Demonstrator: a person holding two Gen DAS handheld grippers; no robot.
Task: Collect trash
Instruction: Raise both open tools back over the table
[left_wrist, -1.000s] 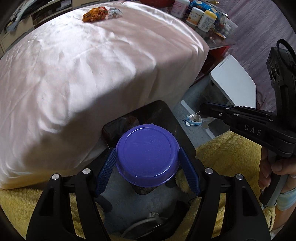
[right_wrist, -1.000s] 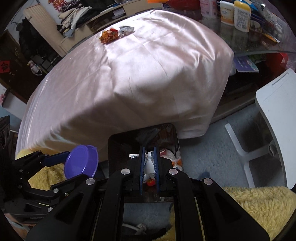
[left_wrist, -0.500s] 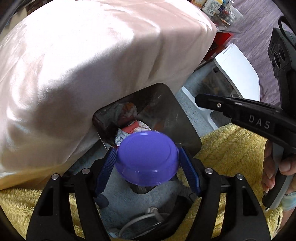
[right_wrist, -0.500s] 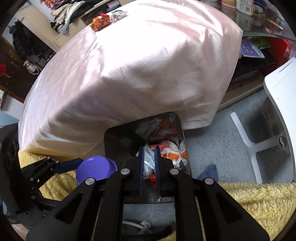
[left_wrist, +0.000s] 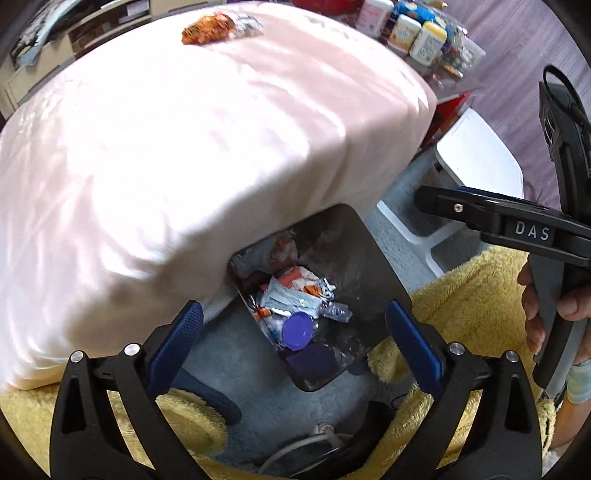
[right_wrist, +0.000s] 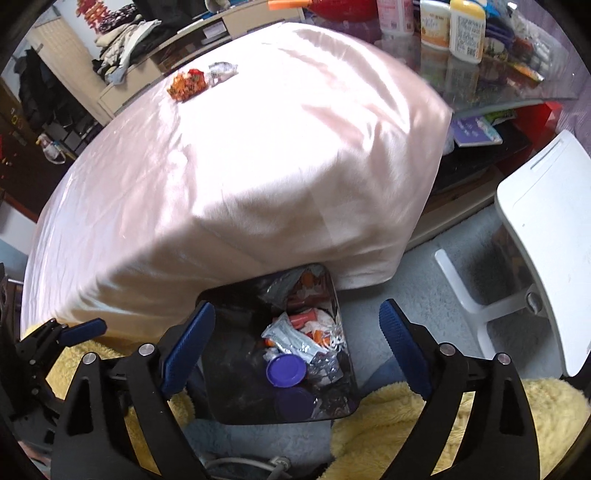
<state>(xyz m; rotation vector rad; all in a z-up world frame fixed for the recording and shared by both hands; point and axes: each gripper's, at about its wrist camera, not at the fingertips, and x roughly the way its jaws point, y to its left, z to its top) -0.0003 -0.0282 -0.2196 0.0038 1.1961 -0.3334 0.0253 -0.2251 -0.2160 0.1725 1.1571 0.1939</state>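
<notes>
Purple bowl (left_wrist: 297, 329) lies in the black trash bin (left_wrist: 384, 266) among wrappers; your left gripper (left_wrist: 295, 332) and right gripper (right_wrist: 297, 332) both hover above it, jaws wide apart, empty.

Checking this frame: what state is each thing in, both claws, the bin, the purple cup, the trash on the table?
Left claw: open, empty.
Right claw: open, empty.
Trash bin: open-topped, partly filled with wrappers.
Purple cup: lying in the bin, free of both claws.
Orange wrapper: on the pink tablecloth, uncollected.
Silver wrapper: beside it, uncollected.
</notes>
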